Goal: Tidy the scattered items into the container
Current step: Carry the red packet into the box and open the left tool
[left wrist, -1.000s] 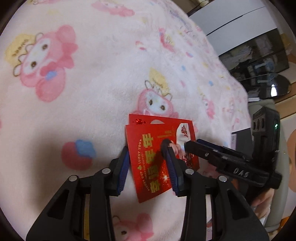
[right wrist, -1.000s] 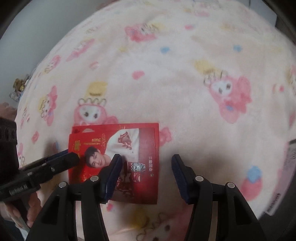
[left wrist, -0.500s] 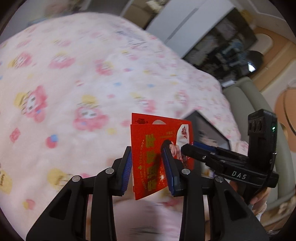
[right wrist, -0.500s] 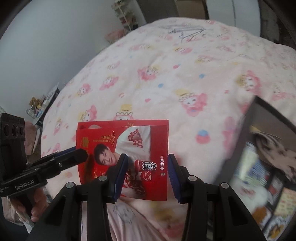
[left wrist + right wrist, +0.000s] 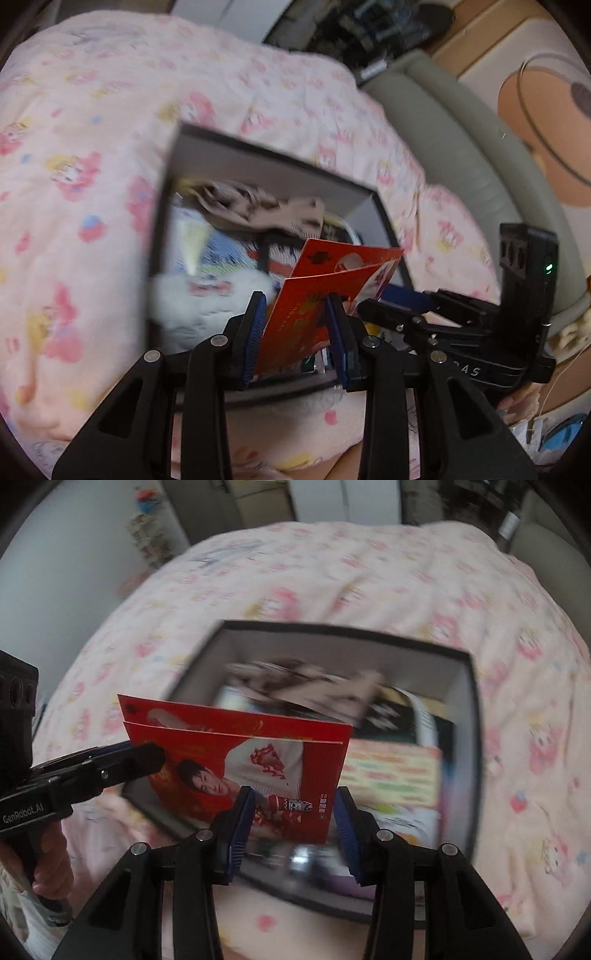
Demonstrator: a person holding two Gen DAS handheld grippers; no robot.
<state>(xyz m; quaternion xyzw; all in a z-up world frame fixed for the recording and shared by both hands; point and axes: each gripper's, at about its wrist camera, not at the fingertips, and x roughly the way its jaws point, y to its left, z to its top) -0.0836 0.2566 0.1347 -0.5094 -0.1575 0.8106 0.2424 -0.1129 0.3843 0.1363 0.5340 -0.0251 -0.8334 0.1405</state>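
A red printed envelope pack hangs in the air over the open dark-rimmed box. My left gripper is shut on one end of it; its black body also shows in the right wrist view. My right gripper is shut on the other end and shows in the left wrist view. The box holds several items: a beige cloth, printed packets and a white fluffy thing.
The box sits on a pink cartoon-print blanket over a bed. A grey padded headboard curves at the right. A white wall and cupboards stand beyond the bed.
Both grippers have lifted the red pack off the blanket and carried it over the open box, which has come fully into view under it.
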